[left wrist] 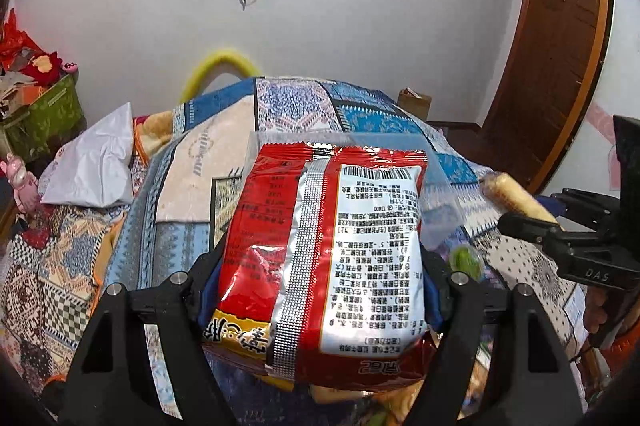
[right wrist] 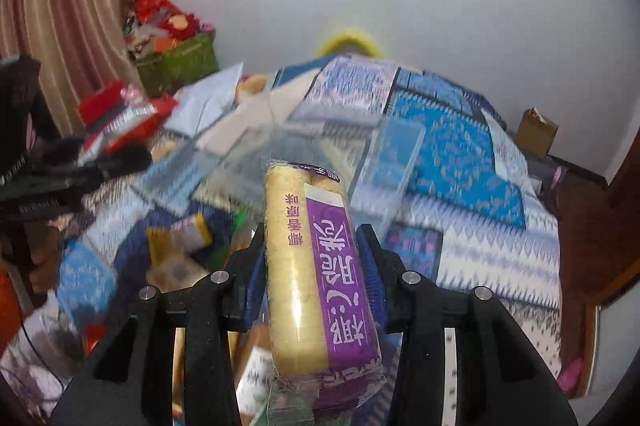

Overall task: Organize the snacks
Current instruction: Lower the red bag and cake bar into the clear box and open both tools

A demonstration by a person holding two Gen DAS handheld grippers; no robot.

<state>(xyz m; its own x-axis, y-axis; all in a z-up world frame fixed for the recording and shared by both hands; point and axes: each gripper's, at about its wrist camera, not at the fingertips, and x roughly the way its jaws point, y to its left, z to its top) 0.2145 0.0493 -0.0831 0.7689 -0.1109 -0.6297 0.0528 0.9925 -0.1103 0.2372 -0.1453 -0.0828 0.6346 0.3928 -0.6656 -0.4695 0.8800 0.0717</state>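
Observation:
My left gripper (left wrist: pixel 320 266) is shut on a red snack bag (left wrist: pixel 324 250) with a white printed back, held above the bed. My right gripper (right wrist: pixel 312 246) is shut on a purple pack of round yellow crackers (right wrist: pixel 312 274). The right gripper shows at the right of the left wrist view (left wrist: pixel 532 222) with the crackers (left wrist: pixel 516 198). The left gripper shows at the left of the right wrist view (right wrist: pixel 132 158) with the red bag (right wrist: pixel 124 118). A clear plastic box (right wrist: pixel 304 154) sits on the bed beyond both grippers; it also shows behind the red bag (left wrist: pixel 440 202). Several loose snacks (right wrist: pixel 180 234) lie below.
A patterned blue quilt (left wrist: pixel 360 106) covers the bed. A white bag (left wrist: pixel 96 162) lies on its left. A green box of clutter (left wrist: pixel 44 110) stands at the far left. A cardboard box (right wrist: pixel 536 130) and a wooden door (left wrist: pixel 560 46) are on the right.

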